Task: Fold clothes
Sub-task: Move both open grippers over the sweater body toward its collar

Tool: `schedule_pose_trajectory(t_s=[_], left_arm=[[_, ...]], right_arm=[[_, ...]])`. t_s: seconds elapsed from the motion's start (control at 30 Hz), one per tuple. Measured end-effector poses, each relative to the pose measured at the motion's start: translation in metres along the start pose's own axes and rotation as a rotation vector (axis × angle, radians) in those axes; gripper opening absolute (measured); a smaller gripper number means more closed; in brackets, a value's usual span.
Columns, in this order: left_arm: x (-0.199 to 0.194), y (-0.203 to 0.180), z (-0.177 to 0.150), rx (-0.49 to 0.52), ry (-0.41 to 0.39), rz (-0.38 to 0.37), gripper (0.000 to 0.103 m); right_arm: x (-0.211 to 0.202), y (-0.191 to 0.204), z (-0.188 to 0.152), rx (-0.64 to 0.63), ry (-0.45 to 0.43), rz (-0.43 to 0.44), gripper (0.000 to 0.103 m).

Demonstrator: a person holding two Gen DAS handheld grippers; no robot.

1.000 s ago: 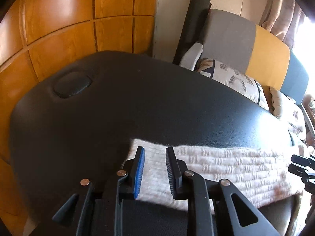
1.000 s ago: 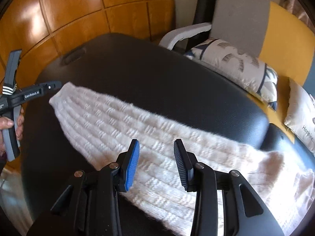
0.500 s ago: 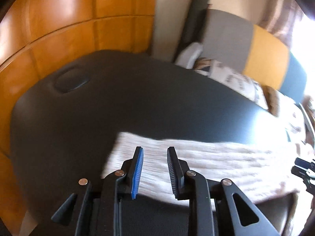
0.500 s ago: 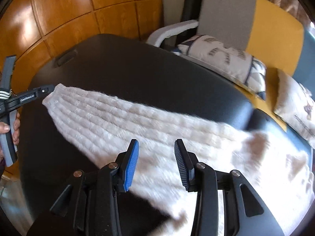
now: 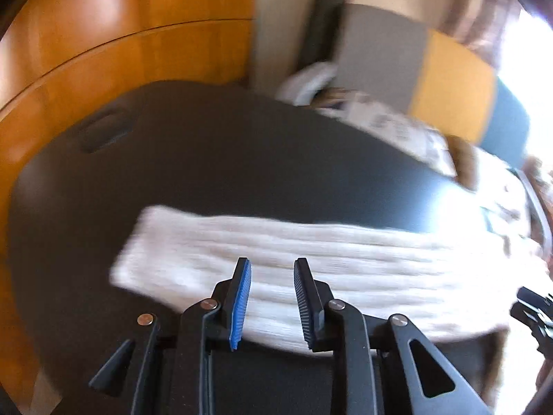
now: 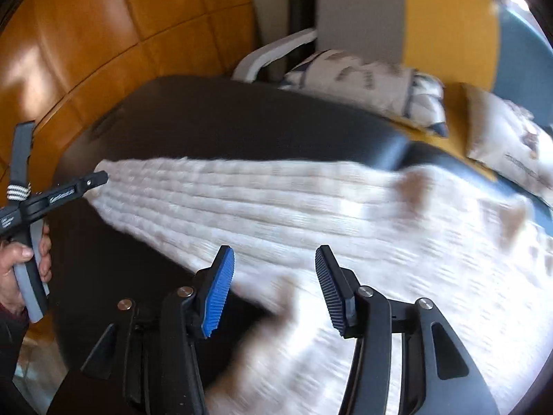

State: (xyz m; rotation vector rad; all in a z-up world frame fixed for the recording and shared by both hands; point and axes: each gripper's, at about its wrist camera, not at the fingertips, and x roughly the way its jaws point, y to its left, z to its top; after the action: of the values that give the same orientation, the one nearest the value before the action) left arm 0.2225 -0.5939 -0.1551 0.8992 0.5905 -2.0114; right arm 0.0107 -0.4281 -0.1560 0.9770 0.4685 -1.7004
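Right wrist view: your right gripper (image 6: 273,283), jaws just widened and empty, hovers over the cream sweater (image 6: 311,214) on the black worktop (image 6: 242,117); your left gripper (image 5: 271,297) likewise gapes empty.

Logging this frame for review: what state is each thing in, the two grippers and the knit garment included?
left gripper: open, jaws have just been opening, nothing pinched, above the sleeve.
right gripper: open, jaws have just been widening, nothing gripped.
knit sweater: cream, lying on the black table, sleeve stretched out flat, not yet folded.
sofa cushions: resting on the sofa behind the table.
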Motion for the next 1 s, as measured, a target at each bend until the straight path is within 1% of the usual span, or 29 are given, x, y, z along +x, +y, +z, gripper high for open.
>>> schedule_pose_trajectory(t_s=[0.07, 0.13, 0.17, 0.2, 0.23, 0.27, 0.3, 0.33, 0.4, 0.47, 0.5, 0.53, 0.6, 0.73, 0.8, 0.87, 1.0], left_arm=[[-0.001, -0.027, -0.004, 0.071, -0.008, -0.035, 0.025], [0.004, -0.052, -0.009, 0.127, 0.006, -0.059, 0.025], [0.01, -0.062, -0.012, 0.148, 0.029, -0.054, 0.025], [0.018, -0.069, -0.014, 0.167, 0.053, -0.033, 0.026], [0.024, -0.074, -0.018, 0.183, 0.069, -0.008, 0.029], [0.026, -0.074, -0.022, 0.189, 0.063, 0.015, 0.029], [0.025, -0.072, -0.022, 0.185, 0.049, 0.017, 0.03], [0.025, -0.068, -0.021, 0.179, 0.053, 0.029, 0.031], [0.027, -0.058, -0.016, 0.115, 0.062, 0.053, 0.031], [0.024, -0.055, -0.011, 0.081, 0.08, 0.055, 0.029], [0.021, -0.06, -0.008, 0.076, 0.07, 0.052, 0.028], [0.016, -0.067, -0.004, 0.073, 0.058, 0.04, 0.028], [0.006, -0.088, 0.0, 0.091, 0.028, -0.013, 0.028], [-0.011, -0.155, 0.005, 0.18, -0.018, -0.15, 0.028], [-0.016, -0.195, 0.004, 0.235, -0.03, -0.206, 0.028], [-0.017, -0.232, 0.002, 0.281, -0.034, -0.262, 0.028], [-0.006, -0.3, 0.004, 0.352, -0.02, -0.362, 0.028]], right_arm=[[-0.017, -0.015, -0.007, 0.03, 0.0, -0.03, 0.052], [-0.019, -0.028, -0.018, 0.037, 0.031, -0.074, 0.052], [-0.02, -0.035, -0.024, 0.04, 0.047, -0.096, 0.052], [-0.017, -0.038, -0.029, 0.043, 0.06, -0.098, 0.052], [-0.013, -0.042, -0.034, 0.046, 0.073, -0.098, 0.052], [-0.009, -0.045, -0.039, 0.049, 0.085, -0.098, 0.053], [-0.009, -0.045, -0.041, 0.04, 0.063, -0.101, 0.053], [-0.009, -0.044, -0.044, 0.03, 0.039, -0.103, 0.053], [-0.008, -0.045, -0.045, 0.031, 0.016, -0.097, 0.055], [-0.012, -0.051, -0.047, 0.056, 0.008, -0.062, 0.055], [-0.016, -0.057, -0.049, 0.08, 0.004, -0.033, 0.055], [-0.022, -0.064, -0.05, 0.102, -0.003, -0.02, 0.055], [-0.038, -0.078, -0.054, 0.129, -0.033, -0.033, 0.055], [-0.074, -0.125, -0.066, 0.205, -0.071, -0.126, 0.055], [-0.083, -0.151, -0.071, 0.25, -0.079, -0.17, 0.055], [-0.091, -0.179, -0.075, 0.287, -0.077, -0.216, 0.055], [-0.101, -0.225, -0.073, 0.345, -0.097, -0.248, 0.055]])
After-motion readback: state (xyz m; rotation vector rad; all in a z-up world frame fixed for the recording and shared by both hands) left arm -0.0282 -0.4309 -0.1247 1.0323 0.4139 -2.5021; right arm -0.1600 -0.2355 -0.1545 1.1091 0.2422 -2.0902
